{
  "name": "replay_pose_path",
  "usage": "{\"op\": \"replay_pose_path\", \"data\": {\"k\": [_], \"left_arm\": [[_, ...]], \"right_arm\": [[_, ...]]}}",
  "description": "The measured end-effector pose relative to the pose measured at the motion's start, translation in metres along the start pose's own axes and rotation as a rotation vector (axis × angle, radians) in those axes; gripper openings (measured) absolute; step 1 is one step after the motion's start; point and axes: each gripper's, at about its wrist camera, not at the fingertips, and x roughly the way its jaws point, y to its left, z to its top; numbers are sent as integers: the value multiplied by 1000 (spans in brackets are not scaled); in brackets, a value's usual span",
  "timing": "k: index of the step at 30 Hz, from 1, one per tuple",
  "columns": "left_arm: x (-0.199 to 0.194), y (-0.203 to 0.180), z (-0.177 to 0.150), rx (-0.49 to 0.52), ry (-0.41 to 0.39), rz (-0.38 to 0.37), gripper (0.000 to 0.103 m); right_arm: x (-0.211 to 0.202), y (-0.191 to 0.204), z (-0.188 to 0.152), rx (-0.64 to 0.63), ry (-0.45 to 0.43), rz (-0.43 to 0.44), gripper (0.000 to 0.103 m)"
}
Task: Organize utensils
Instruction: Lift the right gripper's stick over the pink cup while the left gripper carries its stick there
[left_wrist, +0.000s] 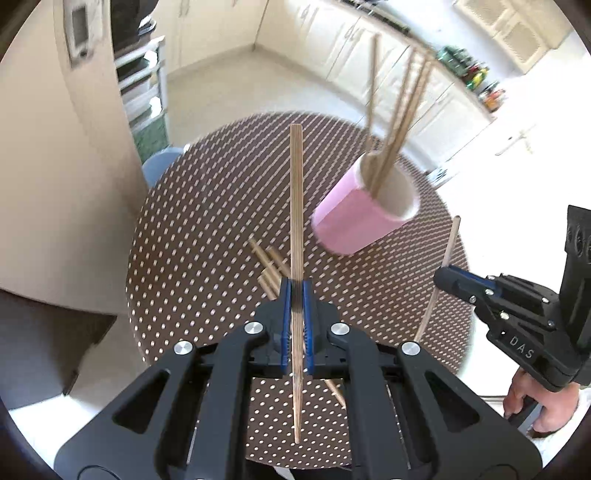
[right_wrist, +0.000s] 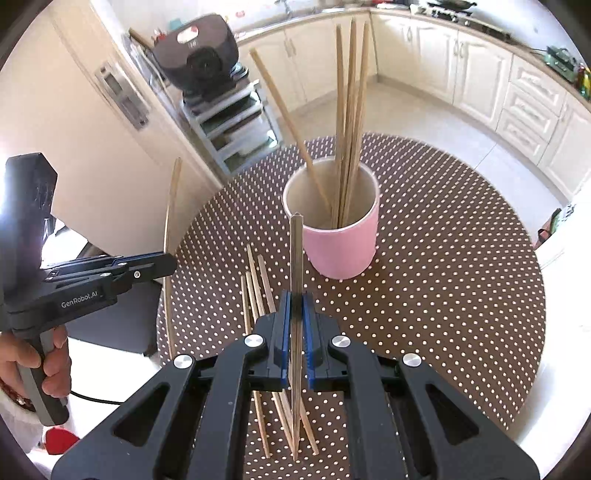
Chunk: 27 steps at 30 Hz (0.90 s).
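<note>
A pink cup stands on the round brown dotted table and holds several wooden chopsticks. It also shows in the left wrist view. My left gripper is shut on one upright chopstick, above the table, near side of the cup. It shows from the side in the right wrist view. My right gripper is shut on another upright chopstick, just in front of the cup. It shows in the left wrist view. Several loose chopsticks lie on the table below.
A grey shelf cart with a black appliance stands beyond the table's far left. White kitchen cabinets line the back. A blue stool stands at the table's left edge. A dark chair stands at the left.
</note>
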Motion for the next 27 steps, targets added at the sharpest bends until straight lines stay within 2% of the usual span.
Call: {"op": "replay_pose_path", "data": {"k": [8,15,27], "left_arm": [[-34,-25,-7,65,-112,-72,6],[-56,-45,2,110,-205,-113,6],[-82,-83,38,160,-390,-147,6]], "right_arm": [[-45,20,-5,17,-99,-31,5],[-70,27,-6,18,-182,-53,5],[-121,24,23,-23,-319,-83,5]]}}
